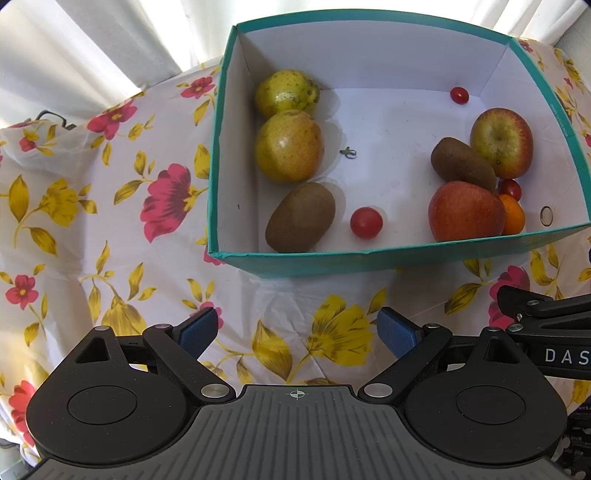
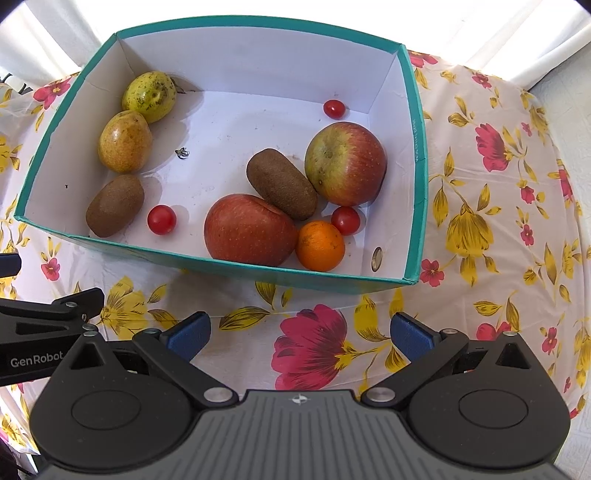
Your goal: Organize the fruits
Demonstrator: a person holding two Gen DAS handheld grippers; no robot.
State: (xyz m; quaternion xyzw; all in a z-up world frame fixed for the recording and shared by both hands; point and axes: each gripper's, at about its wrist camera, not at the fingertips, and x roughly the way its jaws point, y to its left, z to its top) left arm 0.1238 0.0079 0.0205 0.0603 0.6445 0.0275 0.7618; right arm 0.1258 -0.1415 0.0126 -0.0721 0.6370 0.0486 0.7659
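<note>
Both our claws, left [image 1: 295, 332] and right [image 2: 299, 336], stand apart, empty; reaching into the box [image 2: 229, 264], the tomatoes [image 2: 161, 219] may roll away.

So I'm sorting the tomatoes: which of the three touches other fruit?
The cherry tomato wedged between the orange and the apples; the other two lie alone on the box floor.

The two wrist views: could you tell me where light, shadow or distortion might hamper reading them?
Left wrist view: curtains blown out white; fruit shadows fall rightward, as beside the kiwi; the box rim bows from fisheye. Right wrist view: backlit curtains overexposed; orange and apples stay sharp; the box edges curve.
</note>
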